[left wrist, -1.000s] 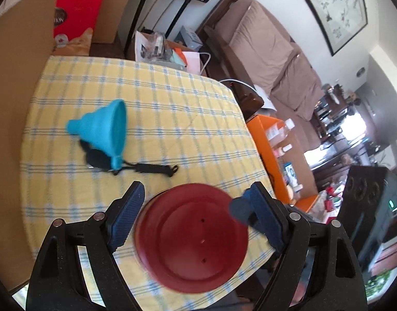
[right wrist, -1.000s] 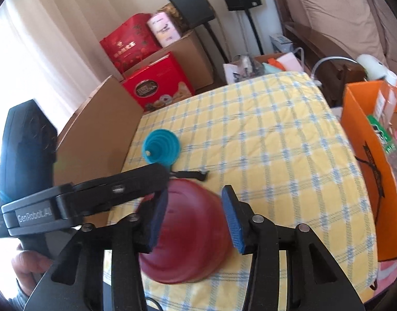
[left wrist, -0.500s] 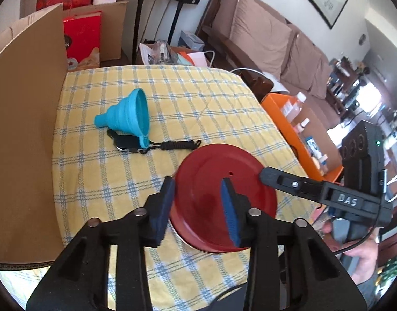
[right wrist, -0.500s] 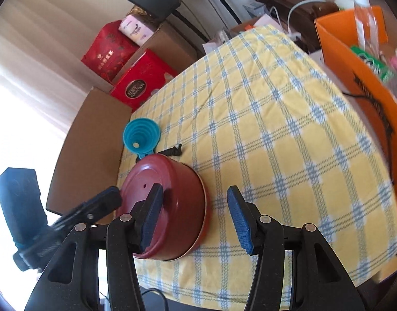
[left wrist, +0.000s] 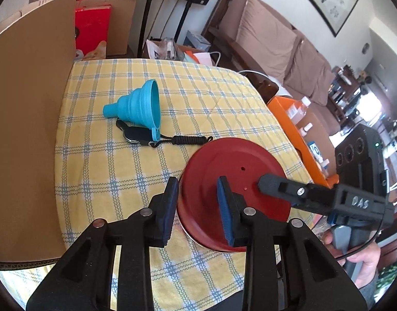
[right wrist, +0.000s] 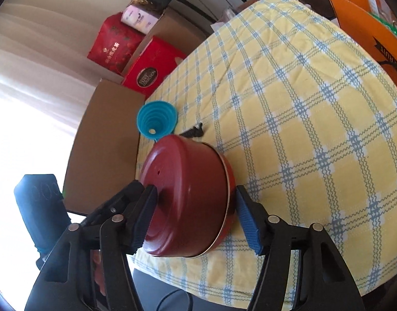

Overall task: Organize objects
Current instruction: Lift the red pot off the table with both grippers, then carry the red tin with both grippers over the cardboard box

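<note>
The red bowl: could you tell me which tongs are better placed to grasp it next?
Right, probably: the right tongs straddle the red bowl, while the left tongs sit narrower over its edge.

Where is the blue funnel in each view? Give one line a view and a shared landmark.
Left wrist: funnel upper left of centre, lying on its side.
Right wrist: funnel left of centre, mouth toward the camera.
Shared landmark: red bowl, upside down, just nearer than it.

We read "DAS" in raised letters on the right claw [left wrist: 260,181] body, and part of "FRUIT" on the orange box [right wrist: 374,33] beyond it; other labels stay illegible.
</note>
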